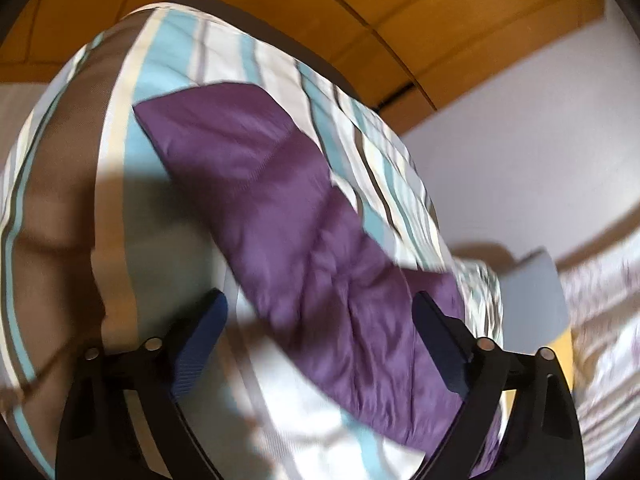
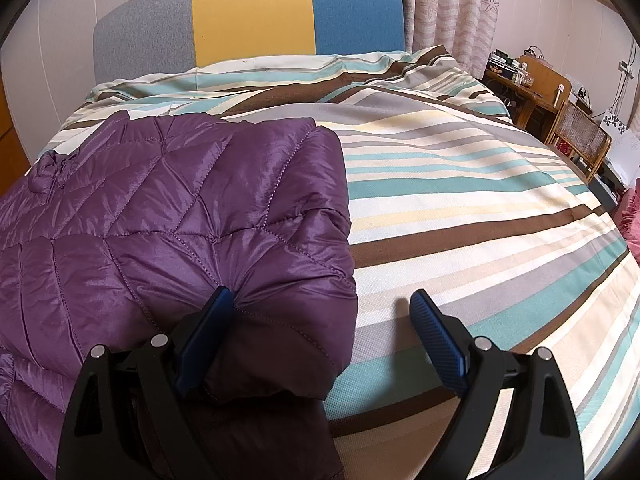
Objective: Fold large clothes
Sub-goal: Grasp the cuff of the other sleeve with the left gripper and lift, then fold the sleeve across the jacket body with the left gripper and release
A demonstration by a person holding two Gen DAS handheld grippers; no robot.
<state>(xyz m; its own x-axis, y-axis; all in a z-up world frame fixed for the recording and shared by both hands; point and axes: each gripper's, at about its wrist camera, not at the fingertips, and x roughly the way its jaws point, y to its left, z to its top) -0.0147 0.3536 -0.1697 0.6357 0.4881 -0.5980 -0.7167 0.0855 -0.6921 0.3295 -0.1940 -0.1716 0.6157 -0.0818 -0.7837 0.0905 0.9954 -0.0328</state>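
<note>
Purple quilted jacket [image 2: 168, 216] spread over the striped bedcover [image 2: 460, 200], left half of the right wrist view. Right gripper [image 2: 322, 300] agape, straddling the jacket's edge, probably for a fold grip. Left gripper [image 1: 320, 304] agape over a purple sleeve, nothing pinched.

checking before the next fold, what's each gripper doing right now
left gripper: open, over the purple jacket, holding nothing.
right gripper: open, holding nothing; jacket's corner lies between its jaws.

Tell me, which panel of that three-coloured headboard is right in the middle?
The yellow panel is in the middle of the headboard, with the grey panel to its left and the blue panel to its right.
</note>
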